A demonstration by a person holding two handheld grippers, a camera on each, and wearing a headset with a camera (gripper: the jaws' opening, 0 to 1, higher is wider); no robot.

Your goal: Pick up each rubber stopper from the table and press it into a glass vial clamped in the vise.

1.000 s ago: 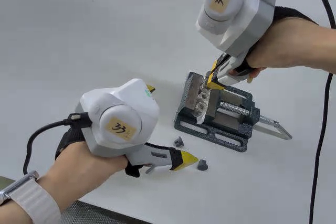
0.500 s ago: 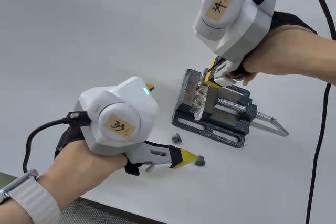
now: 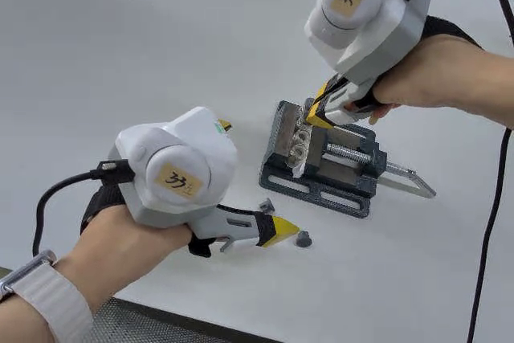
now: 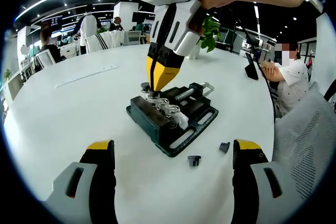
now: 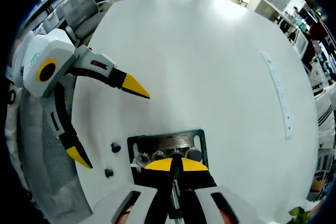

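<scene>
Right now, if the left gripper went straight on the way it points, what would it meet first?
Probably the nearer stopper, lying between the left gripper's open jaws; the vise stands beyond. Height above the table is unclear, so it might pass over to the vise.

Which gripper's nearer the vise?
Right. The right gripper is at the vials in the vise; the left gripper, open, is beside the loose stoppers, apart from it.

Stickers [image 3: 178,180] — "33" on left gripper [image 3: 258,178], "34" on right gripper [image 3: 312,120].
</scene>
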